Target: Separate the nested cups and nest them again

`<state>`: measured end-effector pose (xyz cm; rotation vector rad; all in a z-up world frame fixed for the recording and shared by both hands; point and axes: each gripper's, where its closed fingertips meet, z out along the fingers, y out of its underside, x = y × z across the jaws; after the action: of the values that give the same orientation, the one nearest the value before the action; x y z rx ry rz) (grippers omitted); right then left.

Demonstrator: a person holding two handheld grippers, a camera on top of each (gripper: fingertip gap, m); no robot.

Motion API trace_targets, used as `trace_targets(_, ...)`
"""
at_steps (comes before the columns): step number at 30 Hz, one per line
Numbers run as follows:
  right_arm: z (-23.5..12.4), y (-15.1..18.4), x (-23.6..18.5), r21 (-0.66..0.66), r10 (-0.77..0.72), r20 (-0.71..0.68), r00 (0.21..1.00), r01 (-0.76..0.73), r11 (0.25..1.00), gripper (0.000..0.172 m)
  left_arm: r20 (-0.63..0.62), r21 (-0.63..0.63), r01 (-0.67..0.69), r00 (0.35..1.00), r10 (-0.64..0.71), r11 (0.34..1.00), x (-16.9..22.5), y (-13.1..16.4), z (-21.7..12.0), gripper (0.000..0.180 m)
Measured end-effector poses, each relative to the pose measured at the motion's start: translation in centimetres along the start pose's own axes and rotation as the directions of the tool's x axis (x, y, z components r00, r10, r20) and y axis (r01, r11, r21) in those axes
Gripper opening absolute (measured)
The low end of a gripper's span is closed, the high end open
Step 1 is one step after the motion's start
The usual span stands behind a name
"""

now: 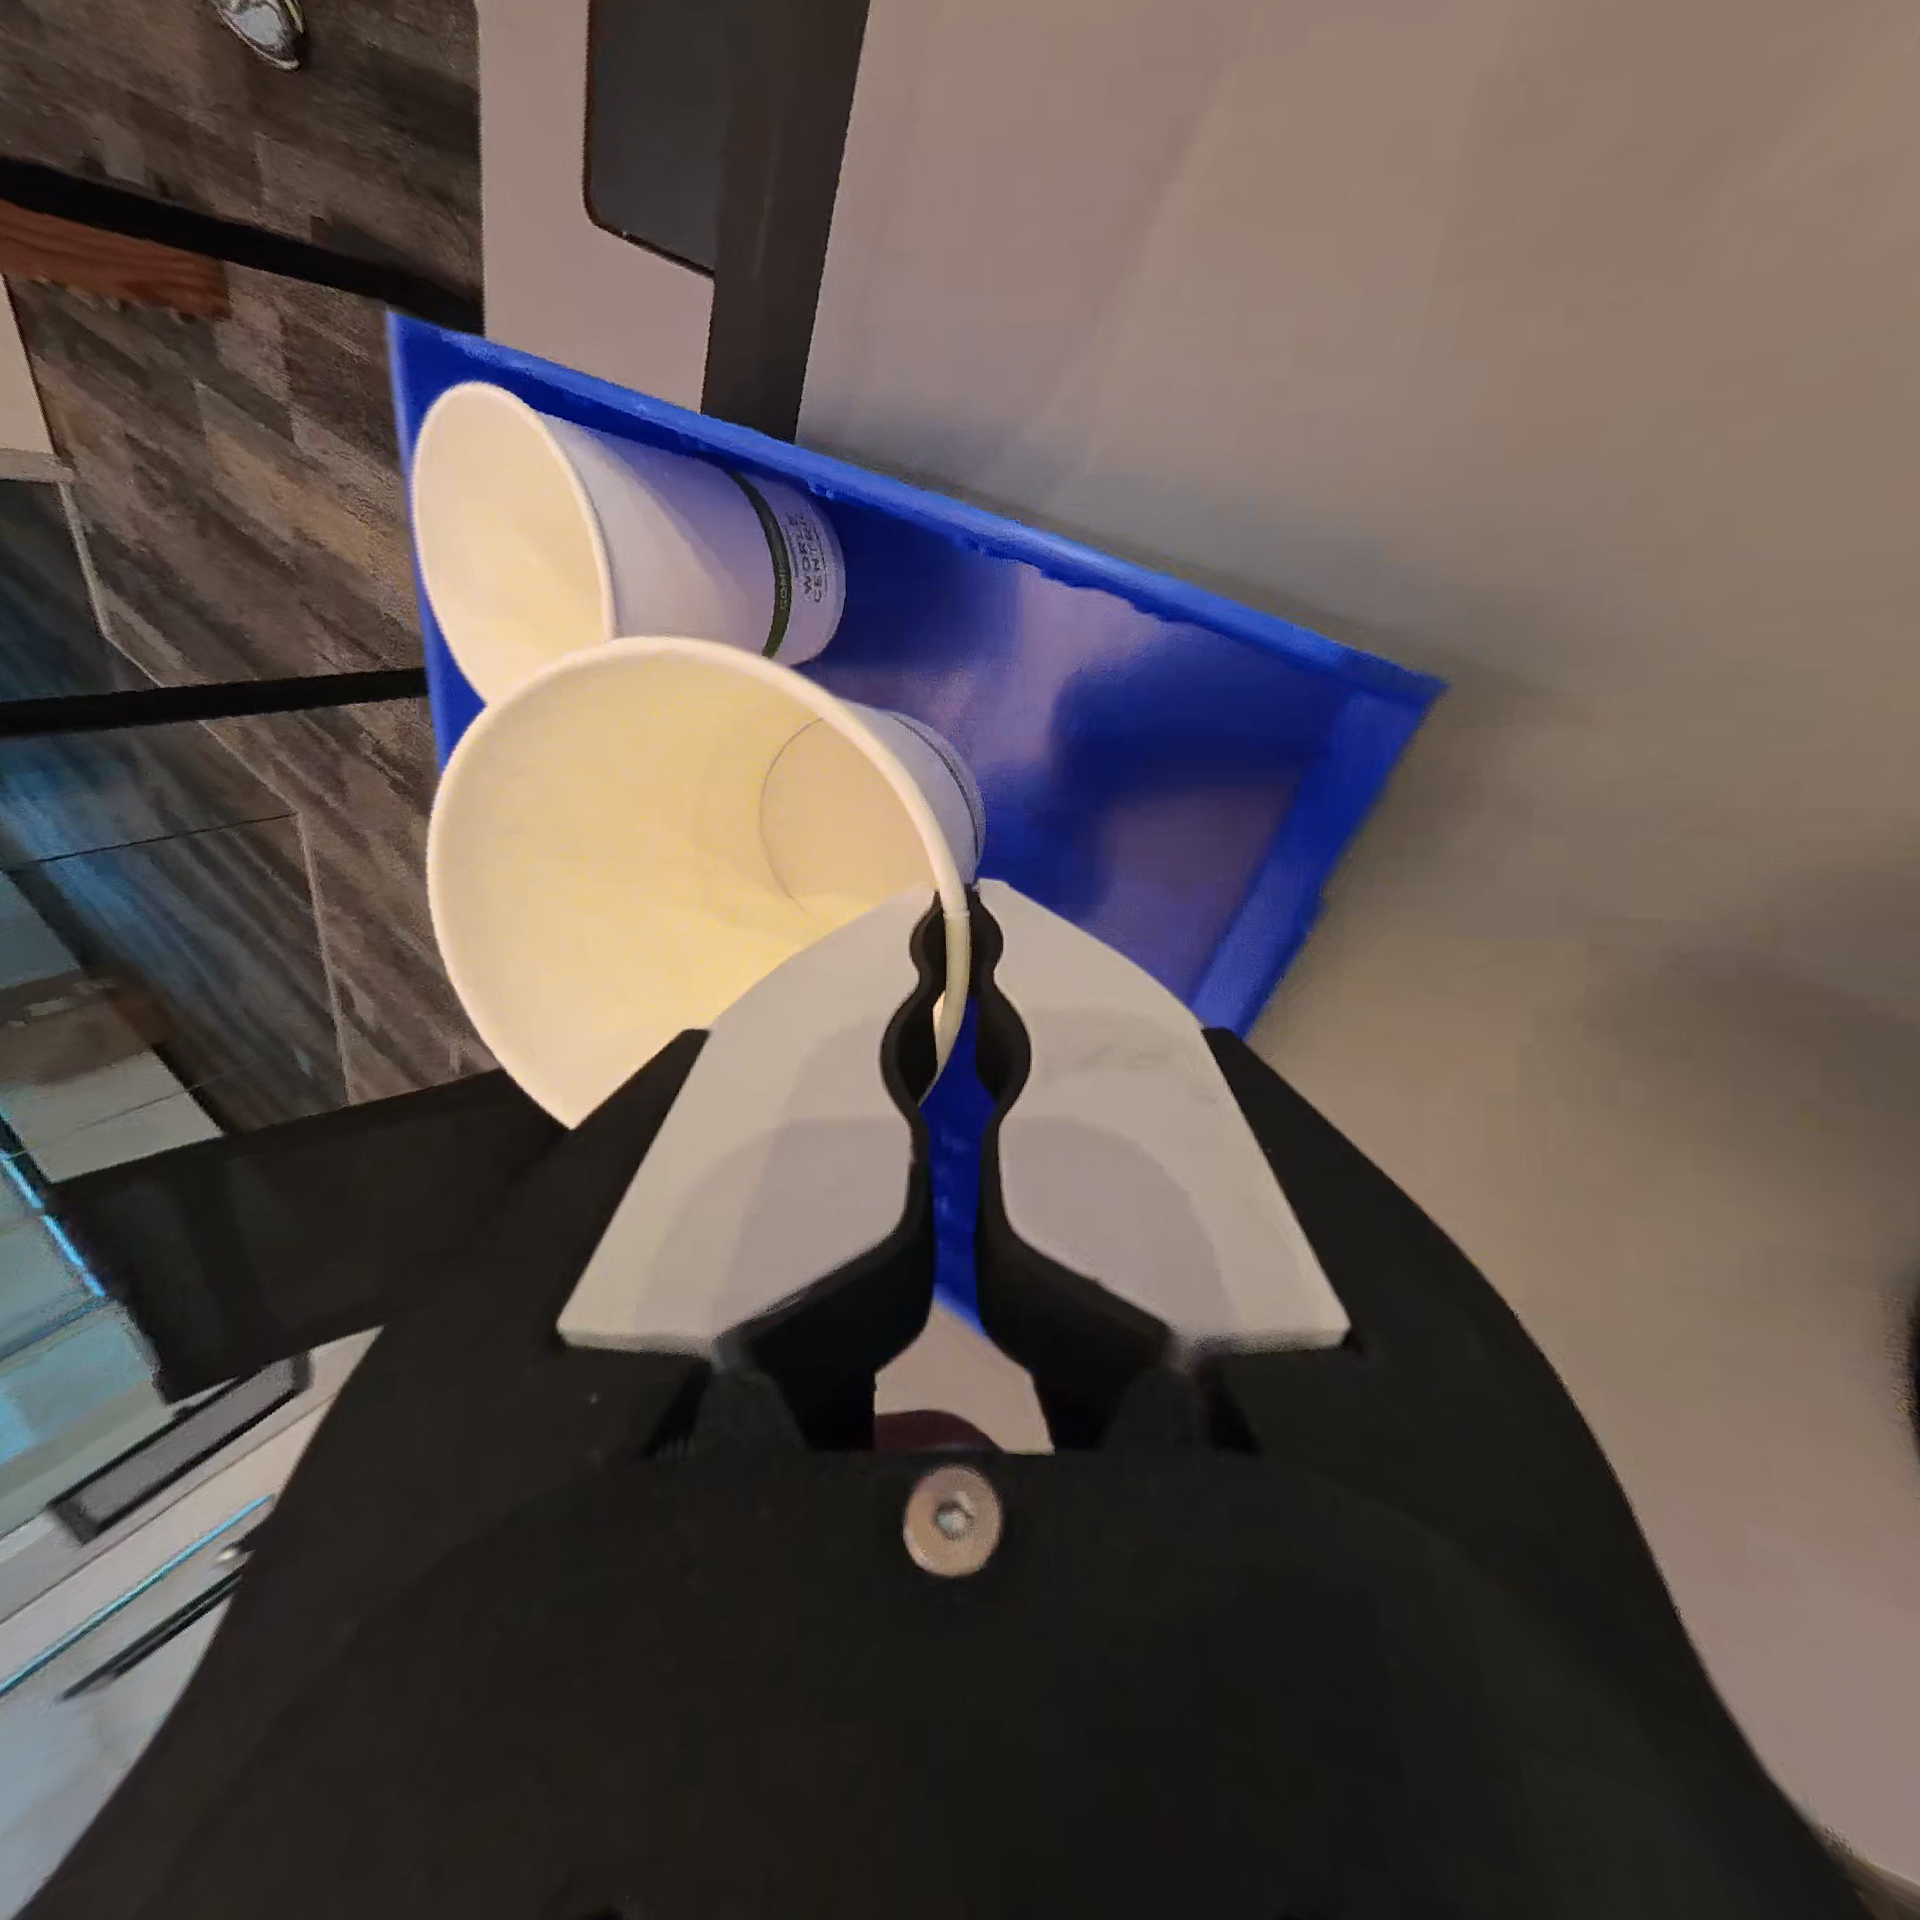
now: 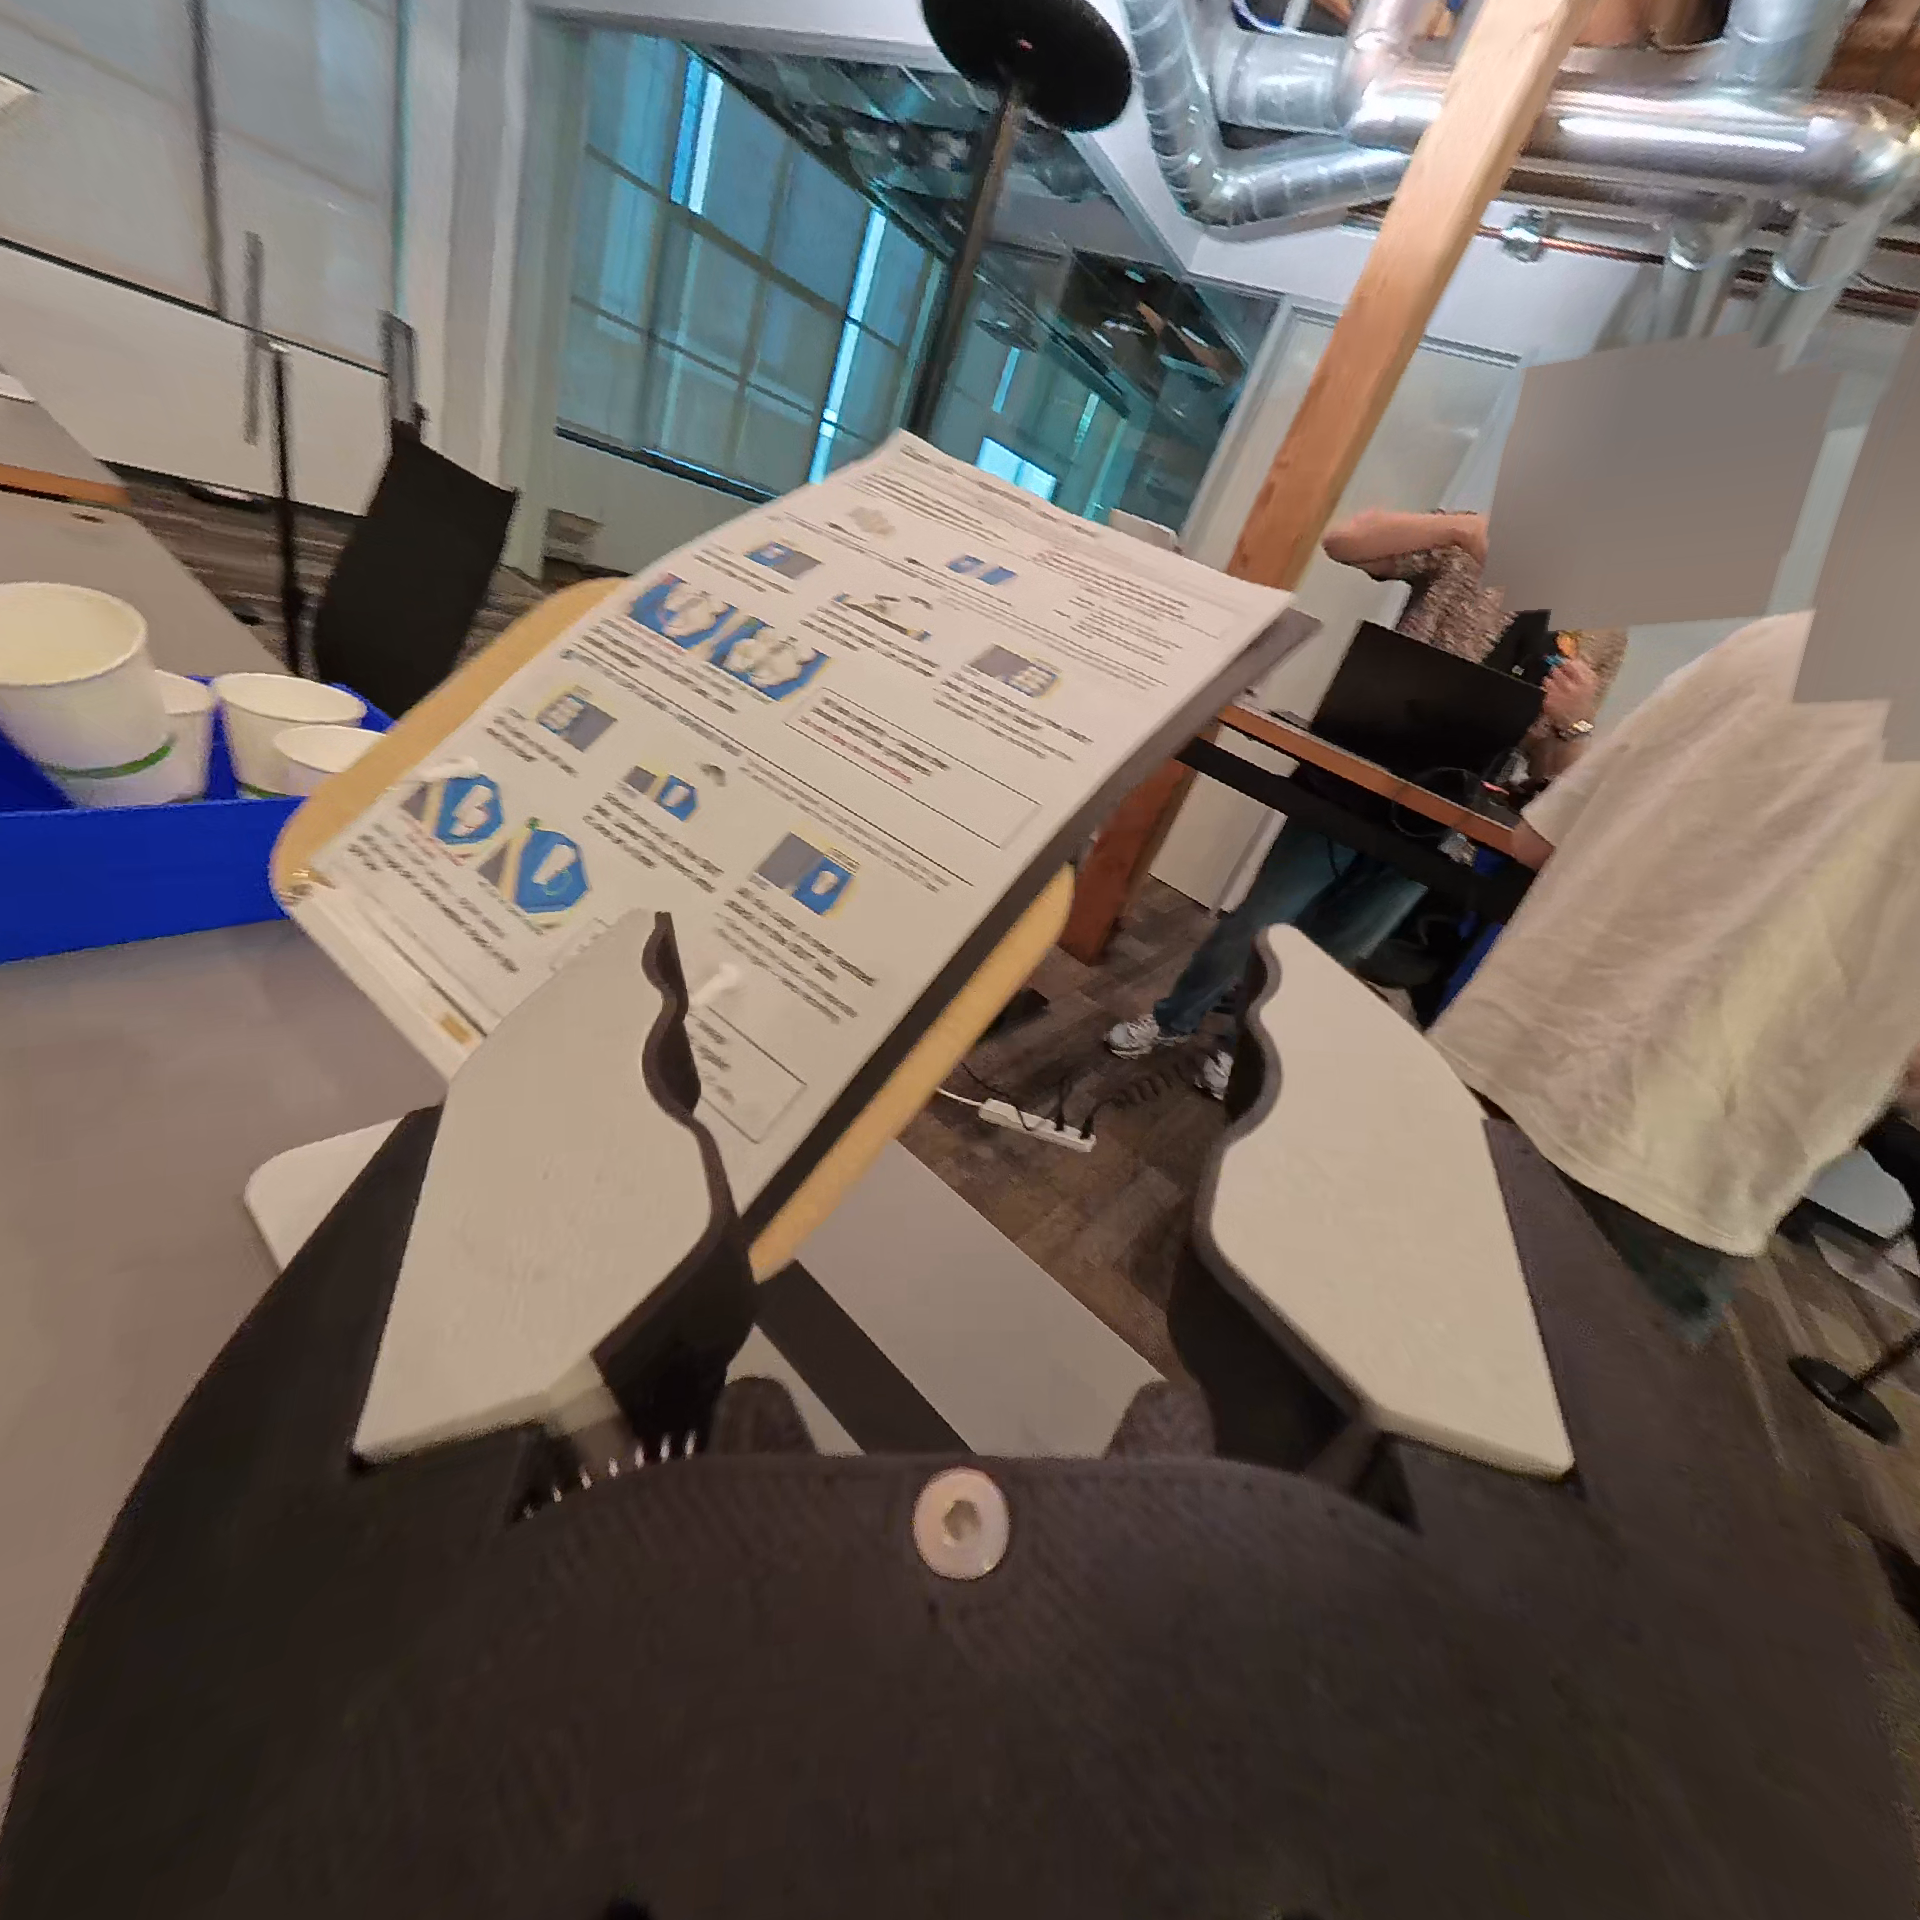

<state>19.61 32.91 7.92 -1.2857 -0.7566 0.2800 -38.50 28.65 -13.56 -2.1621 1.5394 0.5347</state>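
Observation:
In the left wrist view my left gripper is shut on the rim of a white paper cup, one pad inside the wall and one outside. The cup hangs over a blue tray. A second white cup with a green band stands in the tray just beyond it. In the right wrist view my right gripper is open and empty, off to the side of the tray. The blue tray with white cups shows at that view's far left.
A printed instruction sheet on a tilted wooden stand stands right in front of the right gripper. The tray rests on a grey table. Two people stand at the right beside a desk with a laptop. A black chair stands behind the tray.

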Motion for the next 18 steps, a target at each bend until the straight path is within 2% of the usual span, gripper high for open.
trace_targets(1,0.0,-0.6,-1.0,0.017,0.000,0.038,0.999,0.000,1.000,0.101,0.001,0.002,-0.021,1.000,0.021,1.000,0.3,-0.4,-1.7,0.002)
trace_targets(3,0.2,-1.8,-3.8,0.050,0.010,0.149,0.989,-0.018,0.999,0.098,-0.013,0.063,-0.048,0.999,0.048,0.997,1.2,-2.4,-5.3,0.002)
trace_targets(6,0.7,-3.0,-9.3,0.061,0.026,0.351,0.936,-0.051,0.997,0.103,-0.071,0.226,-0.125,0.987,0.144,0.966,4.2,-7.8,-9.8,0.002)
trace_targets(9,1.1,-3.8,-15.9,0.061,0.052,0.554,0.831,-0.103,0.993,0.106,-0.111,0.366,-0.252,0.944,0.310,0.896,7.9,-13.7,-12.4,0.002)
trace_targets(11,1.4,-3.7,-20.0,0.042,0.071,0.661,0.747,-0.132,0.990,0.109,-0.153,0.456,-0.315,0.893,0.422,0.832,10.6,-17.3,-13.8,0.001)
trace_targets(13,1.7,-3.0,-23.3,0.007,0.093,0.732,0.675,-0.143,0.990,0.112,-0.189,0.523,-0.359,0.836,0.516,0.773,12.9,-20.4,-15.1,0.002)
trace_targets(18,2.4,-0.6,-28.6,-0.096,0.175,0.828,0.533,-0.173,0.980,0.118,-0.153,0.587,-0.460,0.745,0.649,0.666,15.3,-25.6,-17.3,0.002)
